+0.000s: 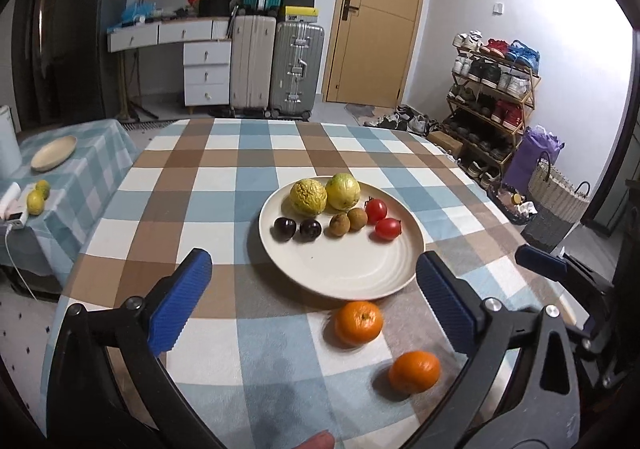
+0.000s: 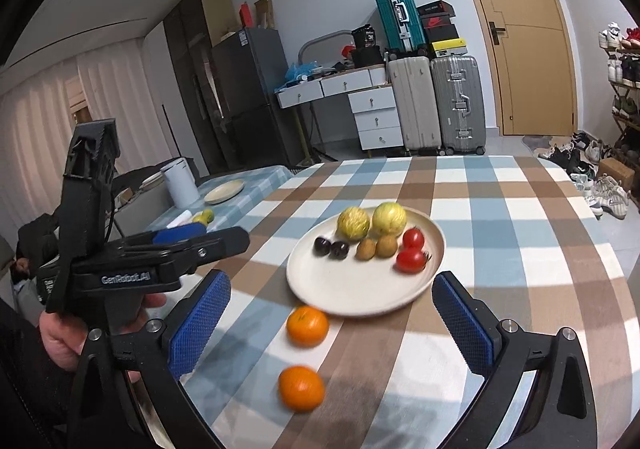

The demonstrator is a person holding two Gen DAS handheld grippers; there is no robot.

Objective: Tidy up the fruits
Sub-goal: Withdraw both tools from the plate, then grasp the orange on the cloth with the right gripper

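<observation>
1. Cream plate (image 1: 340, 273), bearing paired fruits, is set mid-table.
2. Two oranges (image 1: 359, 323) are seen at its six o'clock.
3. Left gripper (image 1: 312, 291) and right gripper (image 2: 332, 319) are spread, empty.

Both wrist views look down, near, sharing the plate (image 1: 404, 273).

A home: suitcases (image 1: 276, 65), shoe rack (image 1: 494, 97), fridge (image 2: 248, 97).
</observation>
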